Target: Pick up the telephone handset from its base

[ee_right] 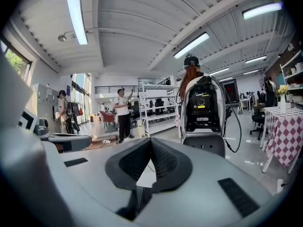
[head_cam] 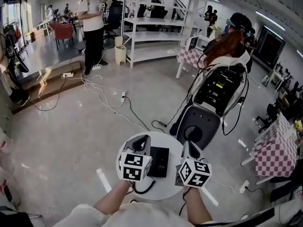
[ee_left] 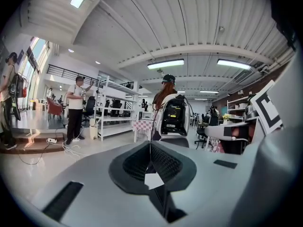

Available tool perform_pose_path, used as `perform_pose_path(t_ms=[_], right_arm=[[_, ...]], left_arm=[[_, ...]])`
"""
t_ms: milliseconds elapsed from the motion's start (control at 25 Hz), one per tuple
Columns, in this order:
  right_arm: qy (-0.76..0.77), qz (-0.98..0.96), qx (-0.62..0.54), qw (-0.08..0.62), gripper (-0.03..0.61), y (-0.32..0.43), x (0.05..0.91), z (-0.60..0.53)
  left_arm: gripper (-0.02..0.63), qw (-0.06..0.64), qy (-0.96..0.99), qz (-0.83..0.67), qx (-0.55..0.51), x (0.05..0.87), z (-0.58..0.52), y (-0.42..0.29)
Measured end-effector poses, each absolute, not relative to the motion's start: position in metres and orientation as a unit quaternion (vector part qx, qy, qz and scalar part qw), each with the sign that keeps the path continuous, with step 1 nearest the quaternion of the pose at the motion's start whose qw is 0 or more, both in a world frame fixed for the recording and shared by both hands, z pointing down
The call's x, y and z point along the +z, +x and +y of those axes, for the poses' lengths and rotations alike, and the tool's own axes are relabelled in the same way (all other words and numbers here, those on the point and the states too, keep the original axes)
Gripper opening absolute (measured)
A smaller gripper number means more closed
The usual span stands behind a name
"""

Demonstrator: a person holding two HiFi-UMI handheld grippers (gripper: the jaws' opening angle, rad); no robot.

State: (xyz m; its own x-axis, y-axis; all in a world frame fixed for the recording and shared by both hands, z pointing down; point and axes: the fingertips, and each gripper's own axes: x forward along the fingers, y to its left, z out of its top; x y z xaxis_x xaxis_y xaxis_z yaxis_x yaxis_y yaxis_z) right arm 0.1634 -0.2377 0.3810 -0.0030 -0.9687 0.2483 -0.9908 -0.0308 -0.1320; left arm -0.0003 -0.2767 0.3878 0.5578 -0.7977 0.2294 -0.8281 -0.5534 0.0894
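Both grippers are empty. The left gripper (ee_left: pixel 150 143) is clenched shut, pads meeting with nothing between them. Same for the right gripper (ee_right: pixel 150 140).

The telephone (head_cam: pixel 159 161) lies on the small round white table (head_cam: pixel 166 189), between the two grippers and nearer the left one. Its left edge is covered by the left gripper's marker cube, so the handset cannot be told apart from the base. A black cord (head_cam: pixel 147 188) loops off the near side of the table.

Neither gripper view shows the phone. Both look out level across the room, over the table.

For a clean pick, judged from this:
- The picking gripper should be pitched down until the phone is framed between its jaws.
- The jaws should be opened before the descent, not at contact.
- The handset should be taken across its narrow middle and lifted straight up.
- Cord slack should be watched, as the base could be dragged. It may need pinning with the free gripper.
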Motion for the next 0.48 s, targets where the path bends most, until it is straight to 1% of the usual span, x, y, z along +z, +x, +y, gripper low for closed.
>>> perform_pose_path(t_ms=[480], right_arm=[[0.717,-0.679,0.150,0.050,0.025,0.160,0.392,-0.256]], left_arm=[[0.020,0.111,0.884,-0.445,0.090,0.403,-0.303,-0.002]])
